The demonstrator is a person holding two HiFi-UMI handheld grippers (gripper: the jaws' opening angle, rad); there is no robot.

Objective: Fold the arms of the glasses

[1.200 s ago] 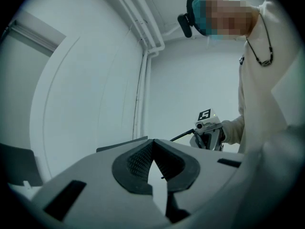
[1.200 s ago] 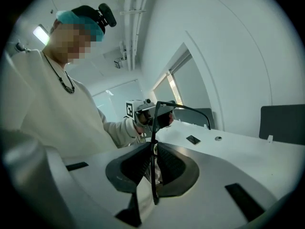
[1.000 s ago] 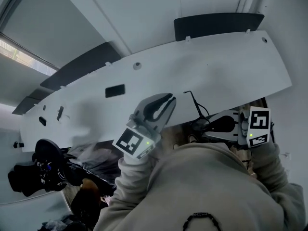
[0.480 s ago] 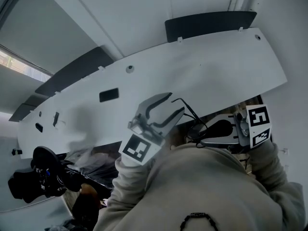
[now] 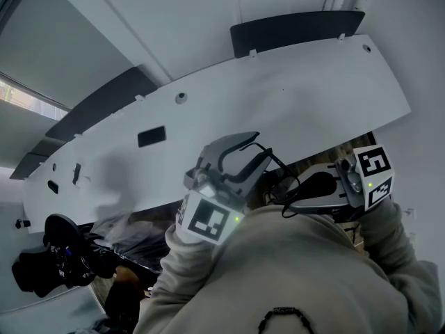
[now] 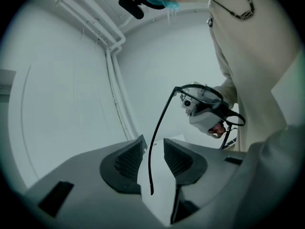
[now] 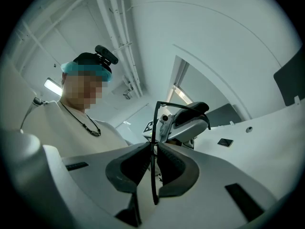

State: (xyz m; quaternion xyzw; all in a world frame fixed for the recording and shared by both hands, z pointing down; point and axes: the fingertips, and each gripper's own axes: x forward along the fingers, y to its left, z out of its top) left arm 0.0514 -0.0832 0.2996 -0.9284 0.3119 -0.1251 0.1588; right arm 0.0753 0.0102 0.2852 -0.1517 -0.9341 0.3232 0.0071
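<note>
Counts, head view:
- 1 pair of glasses [image 6: 158, 128]
- 2 grippers: left gripper [image 5: 263, 146], right gripper [image 5: 288, 199]
- 2 marker cubes: left cube [image 5: 208, 218] at 6 o'clock, right cube [image 5: 372, 172] at 3 o'clock
- 1 white board [image 5: 313, 96]
- 2 round holes [image 5: 181, 97] in it, at 11 and 2 o'clock
- 3 black slots [image 5: 151, 136] in it, 9 to 10 o'clock
- 3 dark panels [image 5: 295, 30] along its far edge, 9 to 1 o'clock
- 1 necklace [image 7: 96, 133]

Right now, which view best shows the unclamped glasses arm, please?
The left gripper view: the unclamped arm runs full-length between the left gripper's jaws, which have just been closing without touching it. The head view shows the glasses only as thin wire; the right gripper view, the right gripper on the clamped arm.
</note>
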